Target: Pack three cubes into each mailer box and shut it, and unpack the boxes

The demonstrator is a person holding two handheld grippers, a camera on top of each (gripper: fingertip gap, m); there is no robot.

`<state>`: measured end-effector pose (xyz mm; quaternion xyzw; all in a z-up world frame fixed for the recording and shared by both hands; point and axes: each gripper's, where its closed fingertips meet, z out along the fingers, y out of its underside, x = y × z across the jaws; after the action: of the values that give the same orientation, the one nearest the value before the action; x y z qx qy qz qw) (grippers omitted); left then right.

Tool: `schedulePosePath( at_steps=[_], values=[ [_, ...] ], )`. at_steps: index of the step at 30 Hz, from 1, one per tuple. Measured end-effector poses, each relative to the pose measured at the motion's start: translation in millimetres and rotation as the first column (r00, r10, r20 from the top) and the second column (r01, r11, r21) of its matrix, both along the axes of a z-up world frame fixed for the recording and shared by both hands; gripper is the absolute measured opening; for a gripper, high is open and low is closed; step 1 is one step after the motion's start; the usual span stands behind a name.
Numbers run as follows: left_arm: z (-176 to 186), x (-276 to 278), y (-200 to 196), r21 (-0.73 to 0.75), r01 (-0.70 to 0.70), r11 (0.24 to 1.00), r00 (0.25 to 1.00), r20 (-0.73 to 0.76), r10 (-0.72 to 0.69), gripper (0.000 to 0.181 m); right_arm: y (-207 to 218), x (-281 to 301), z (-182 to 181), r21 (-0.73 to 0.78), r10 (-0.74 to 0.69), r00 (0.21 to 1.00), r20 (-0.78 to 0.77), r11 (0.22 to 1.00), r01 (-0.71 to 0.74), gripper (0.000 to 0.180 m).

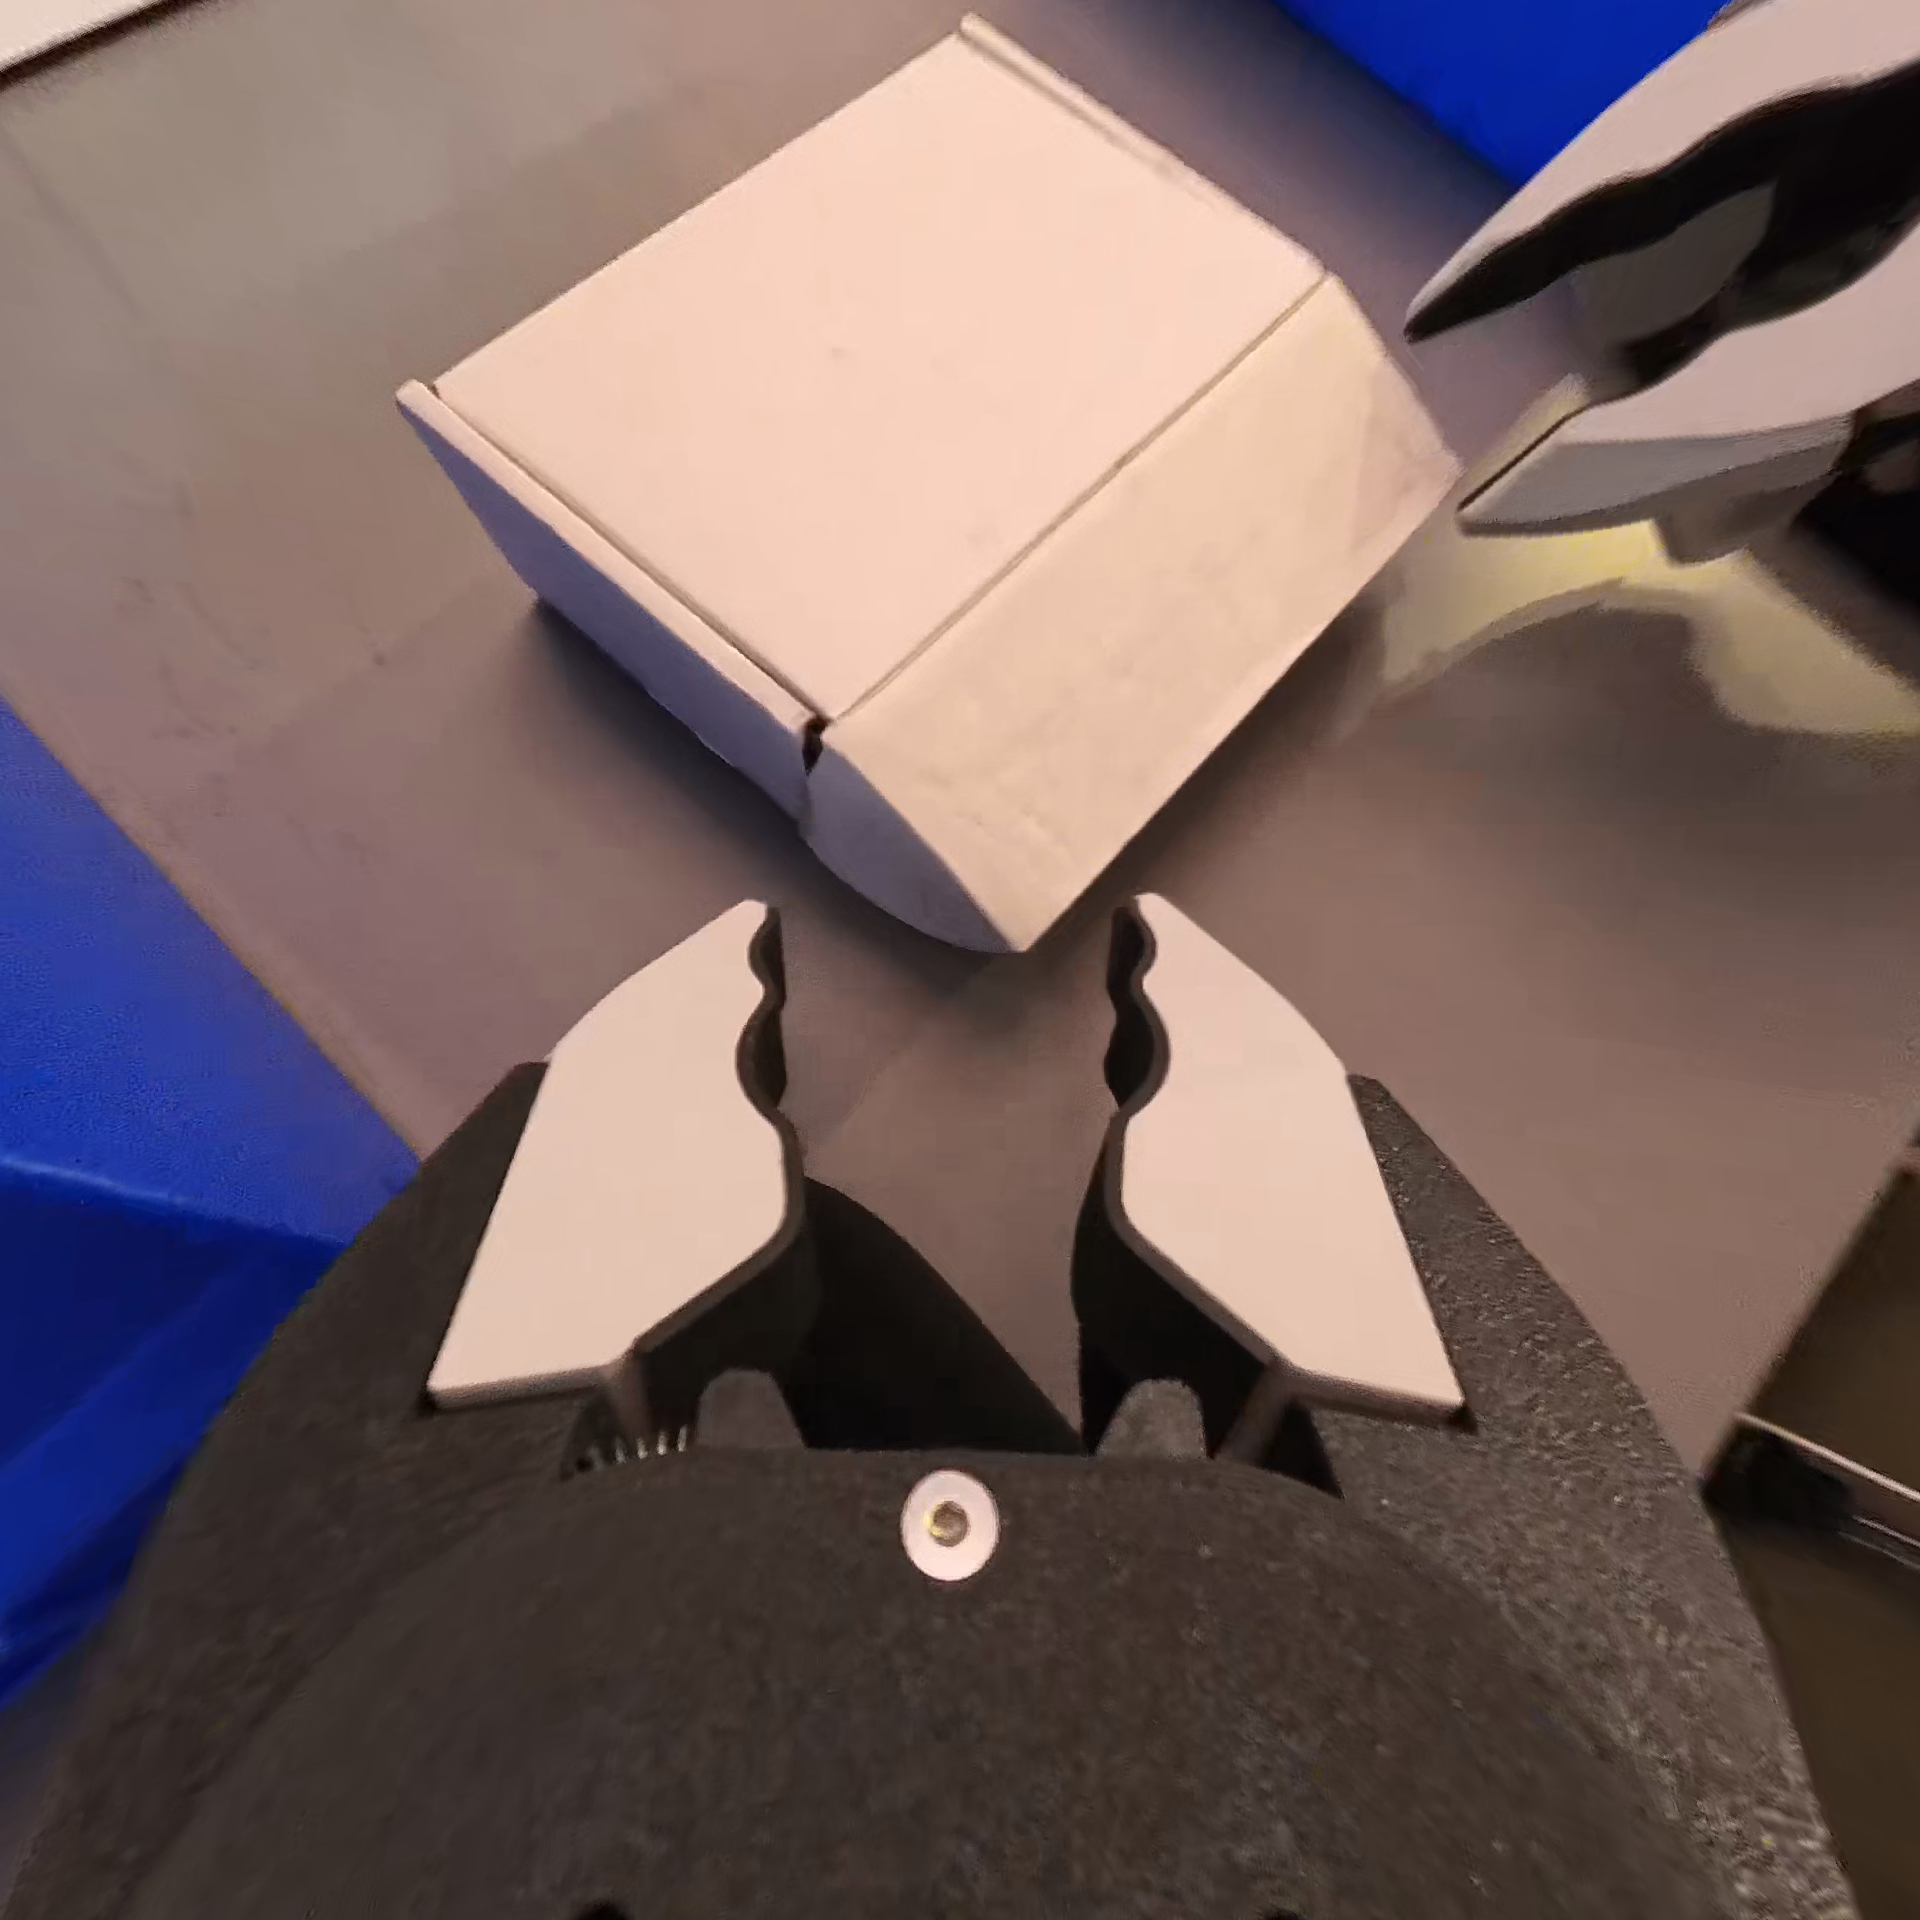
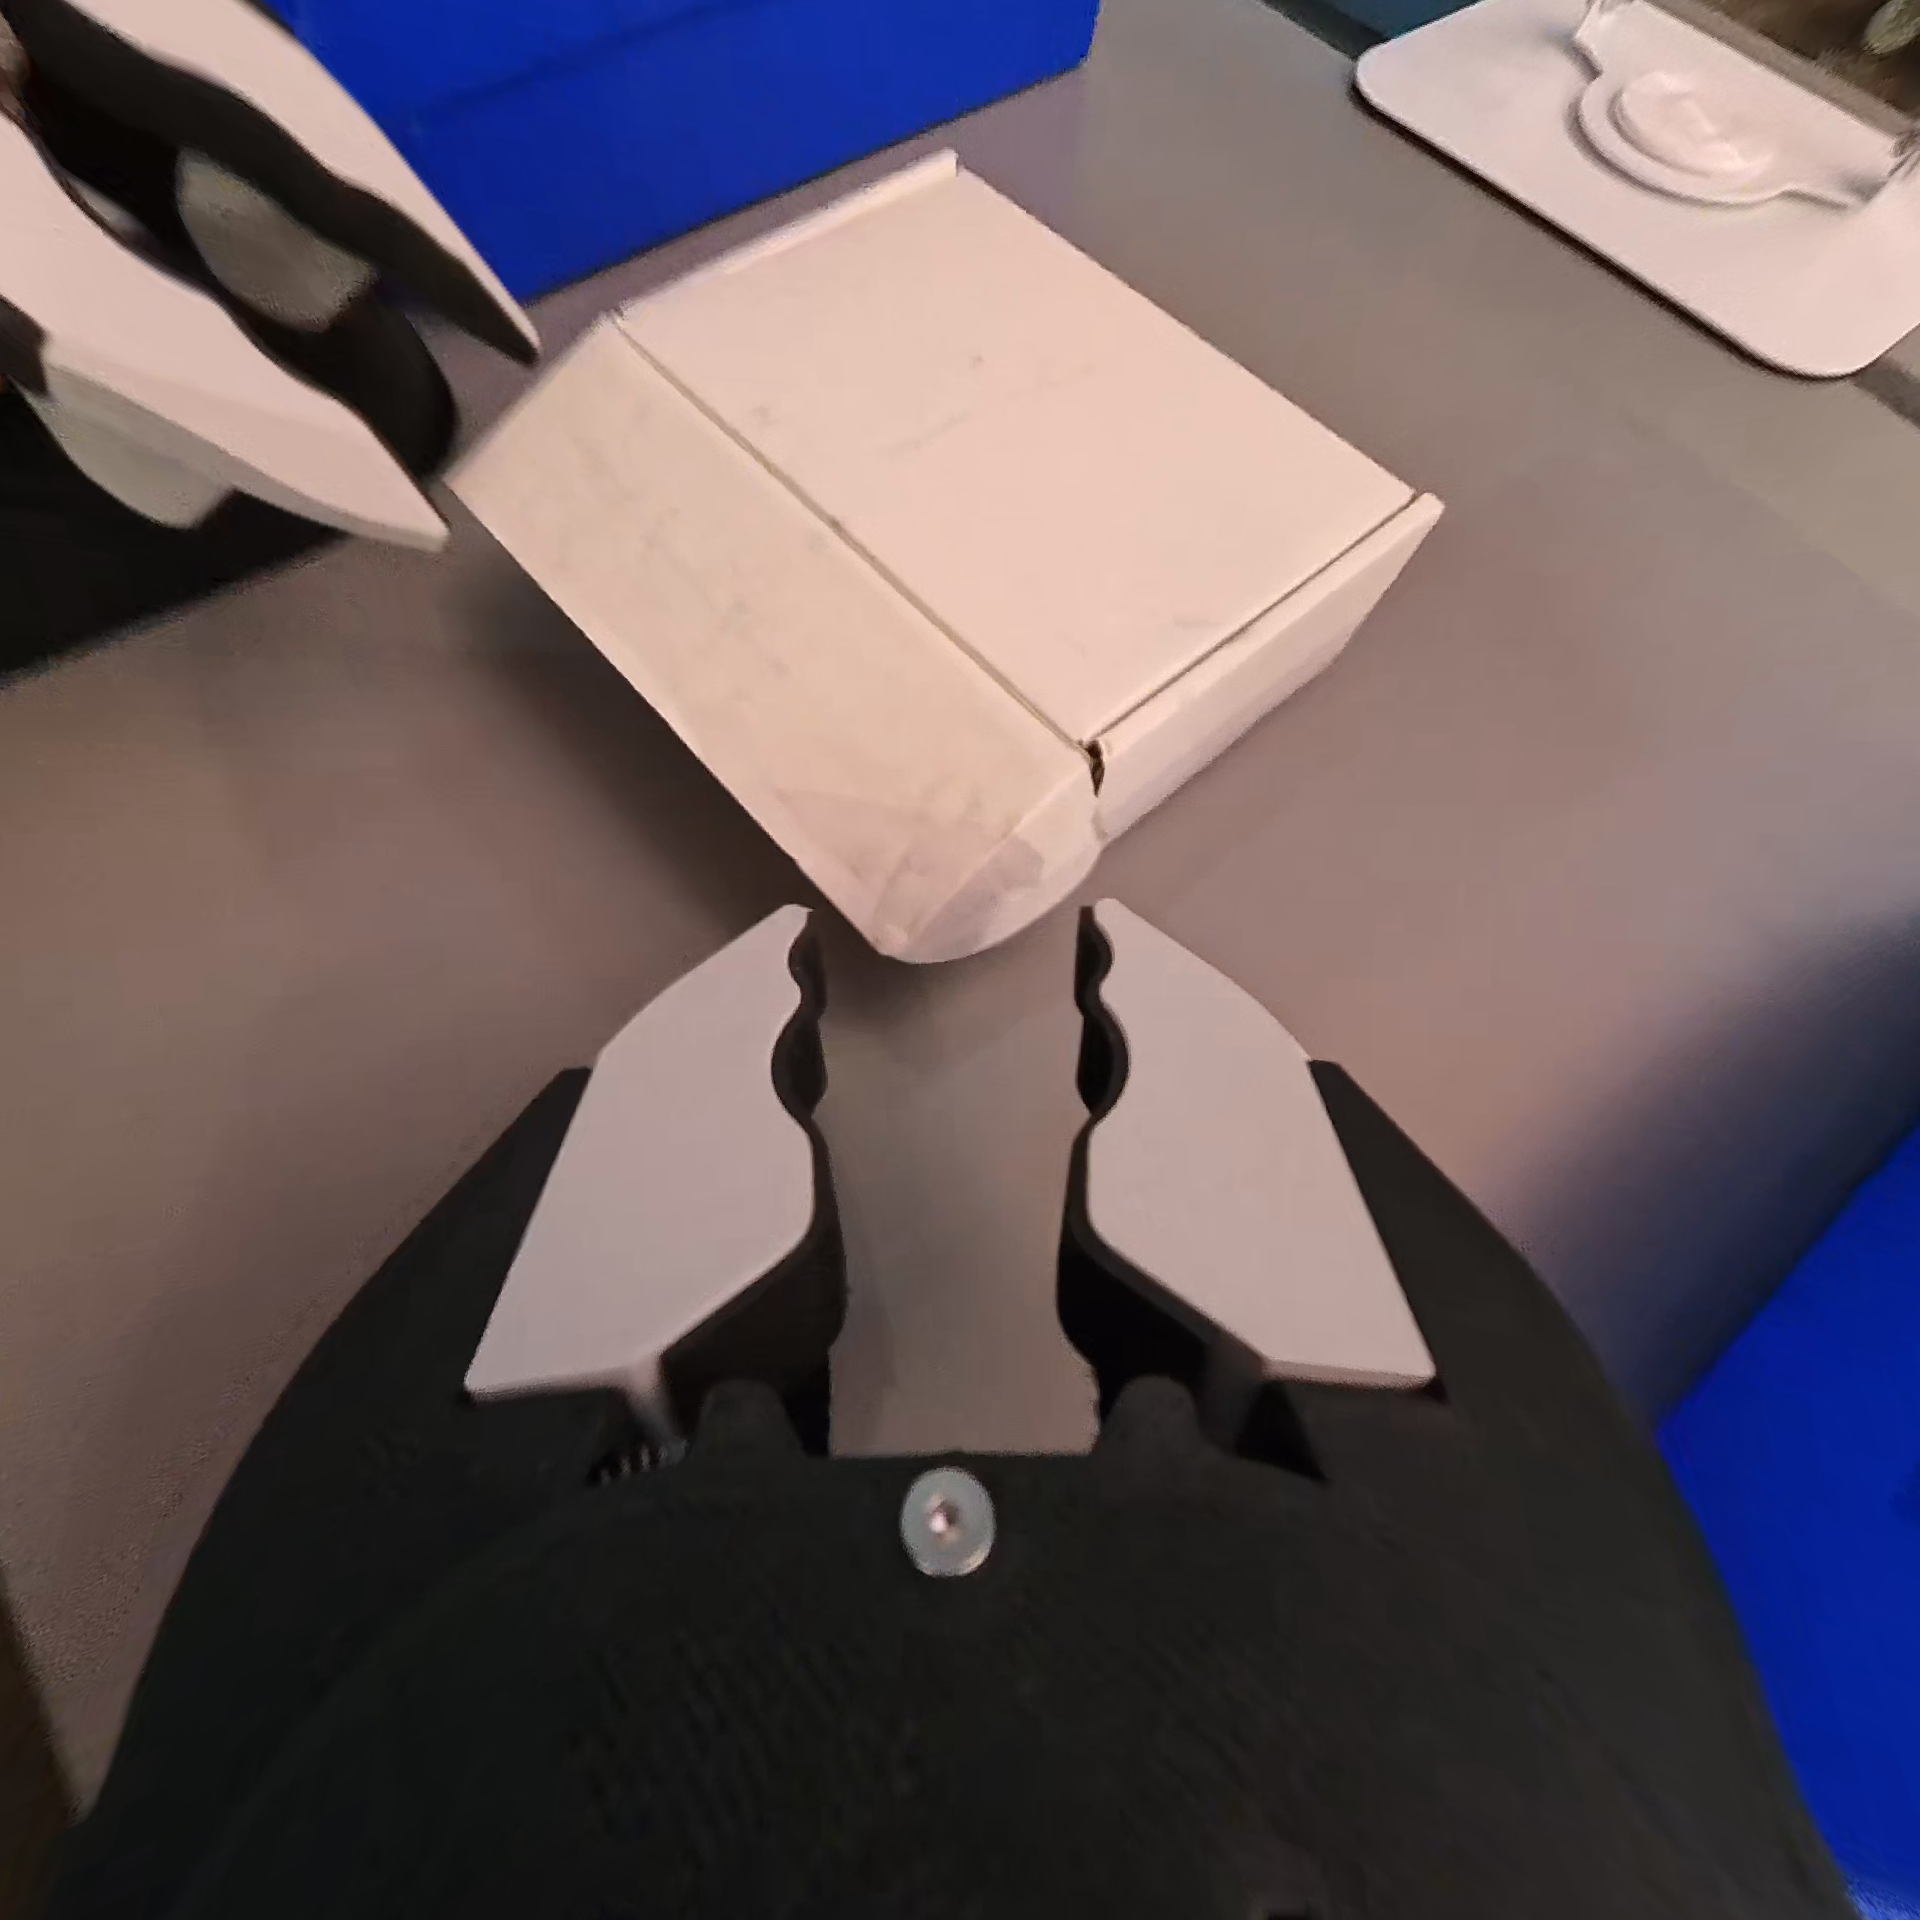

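Note:
A white cardboard mailer box (image 1: 894, 457) sits shut on the grey table, lid down and front flap folded over; it also shows in the right wrist view (image 2: 987, 499). My left gripper (image 1: 945, 925) is open and empty, its tips just short of the box's near corner. My right gripper (image 2: 945, 920) is open and empty, its tips just short of the box's other front corner. The right gripper shows in the left wrist view at the upper right (image 1: 1455, 416), and the left gripper in the right wrist view at the upper left (image 2: 488, 436). No cubes are in view.
Blue bins stand around the table: one at the left (image 1: 135, 1091), one at the back (image 2: 707, 114), one at the lower right (image 2: 1808, 1455). A flat white stand base (image 2: 1662, 177) lies at the back right. The grey table (image 2: 312, 831) surrounds the box.

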<state>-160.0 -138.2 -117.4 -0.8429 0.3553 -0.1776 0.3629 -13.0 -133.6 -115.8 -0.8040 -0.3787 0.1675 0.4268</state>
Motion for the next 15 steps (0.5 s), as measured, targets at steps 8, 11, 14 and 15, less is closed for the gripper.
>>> schedulePosePath(
  at_steps=[8, 11, 14, 15],
  values=[
    [-30.7, -2.0, 11.7, 0.148, 0.060, 0.987, 0.955, -0.296, -0.014, 0.052, 6.6, -5.1, -14.0, 0.193, -0.005, 0.985, 0.170, 0.981, -0.028, 0.048],
    [-26.2, 5.0, 12.6, 0.160, 0.091, 0.983, 0.960, -0.276, -0.044, 0.041, 5.0, -10.9, -19.4, 0.150, 0.021, 0.989, 0.147, 0.988, -0.044, 0.047],
    [-26.2, 10.3, 7.6, 0.094, 0.094, 0.991, 0.971, -0.226, -0.070, 0.042, -1.4, -15.7, -15.7, 0.128, 0.061, 0.992, 0.109, 0.989, -0.075, 0.044],
    [-27.3, 11.0, 5.7, 0.068, 0.091, 0.993, 0.974, -0.216, -0.075, 0.046, -3.3, -16.2, -15.5, 0.109, 0.068, 0.994, 0.088, 0.991, -0.077, 0.045]
  ],
)
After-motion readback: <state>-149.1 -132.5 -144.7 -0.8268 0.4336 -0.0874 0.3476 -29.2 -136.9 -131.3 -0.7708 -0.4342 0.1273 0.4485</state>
